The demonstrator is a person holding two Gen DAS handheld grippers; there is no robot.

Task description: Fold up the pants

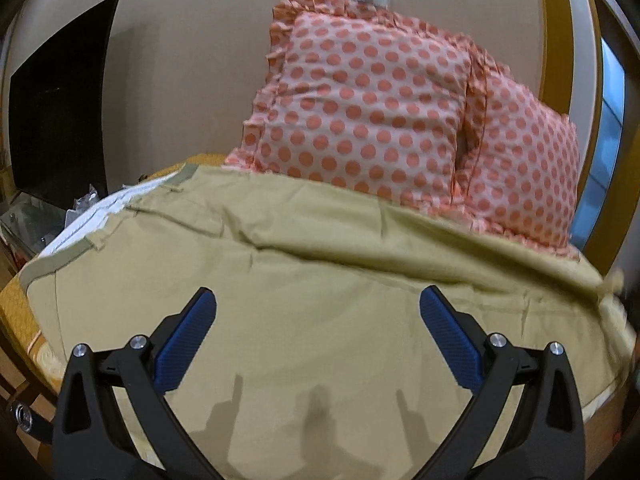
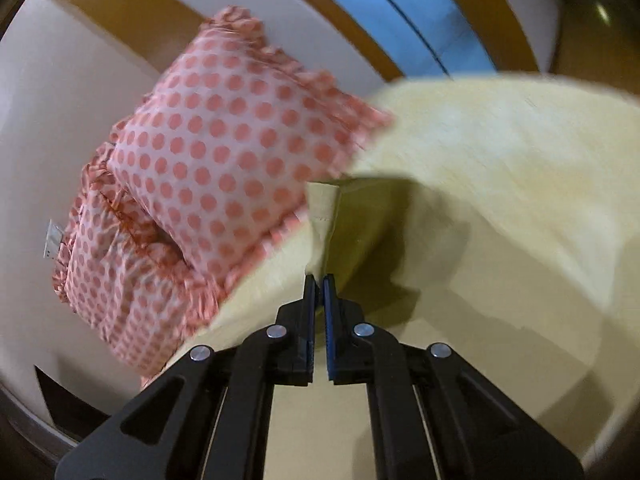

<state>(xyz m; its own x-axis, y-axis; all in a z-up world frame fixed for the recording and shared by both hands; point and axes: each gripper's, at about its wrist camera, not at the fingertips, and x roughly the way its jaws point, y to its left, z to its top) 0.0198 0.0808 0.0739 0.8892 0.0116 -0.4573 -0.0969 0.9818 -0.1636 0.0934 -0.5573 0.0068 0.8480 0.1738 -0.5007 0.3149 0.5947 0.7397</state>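
Khaki pants [image 1: 320, 264] lie spread across the bed, waistband at the far left with white lining showing. My left gripper [image 1: 318, 300] hangs open just above the cloth, blue pads wide apart, holding nothing. In the right wrist view my right gripper [image 2: 319, 280] is shut on a hemmed corner of the pants [image 2: 332, 216] and lifts it; the cloth stands up from the fingertips and the rest of the pants [image 2: 500, 168] drapes blurred to the right.
Two pink polka-dot pillows [image 1: 372, 100] lean on the wall behind the pants, also seen in the right wrist view [image 2: 216, 152]. A dark cabinet [image 1: 60, 100] and a cluttered glass surface [image 1: 36, 220] stand left. A wooden-framed window [image 1: 608, 128] is right.
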